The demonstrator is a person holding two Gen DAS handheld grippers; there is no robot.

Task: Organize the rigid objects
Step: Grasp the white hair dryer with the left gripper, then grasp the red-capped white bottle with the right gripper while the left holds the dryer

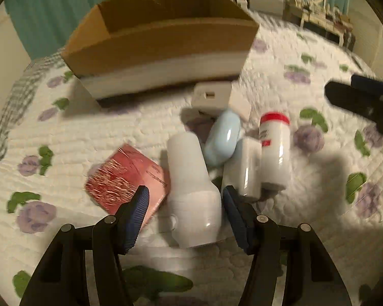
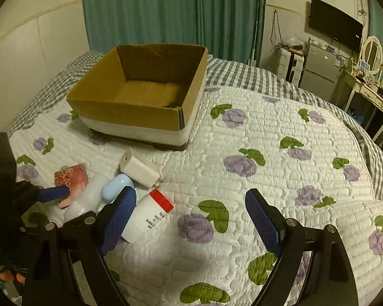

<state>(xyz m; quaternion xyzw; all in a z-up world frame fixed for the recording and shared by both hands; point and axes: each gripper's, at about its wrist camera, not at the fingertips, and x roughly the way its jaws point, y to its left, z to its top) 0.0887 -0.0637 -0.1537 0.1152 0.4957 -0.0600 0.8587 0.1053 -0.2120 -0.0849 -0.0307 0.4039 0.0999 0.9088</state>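
Note:
A pile of small objects lies on the quilted bed in front of an open cardboard box (image 1: pixel 150 40) (image 2: pixel 140 112). In it are a tall white bottle (image 1: pixel 191 193), a red patterned box (image 1: pixel 122 178) (image 2: pixel 71 176), a pale blue oval case (image 1: pixel 223 140) (image 2: pixel 116 187), a white bottle with a red cap (image 1: pixel 275 150) (image 2: pixel 150 215), a small white container (image 1: pixel 247 168) and a white charger (image 1: pixel 211 97) (image 2: pixel 139 169). My left gripper (image 1: pixel 185 199) is open, its jaws on either side of the tall white bottle. My right gripper (image 2: pixel 190 204) is open and empty over the quilt, right of the pile.
The bed carries a white quilt with purple flowers (image 2: pixel 239 165) over a grey checked sheet (image 2: pixel 242 76). A teal curtain (image 2: pixel 165 12) hangs behind the box. A small fridge (image 2: pixel 319 68), a wall TV (image 2: pixel 334 23) and a dressing table (image 2: pixel 370 86) stand at the far right.

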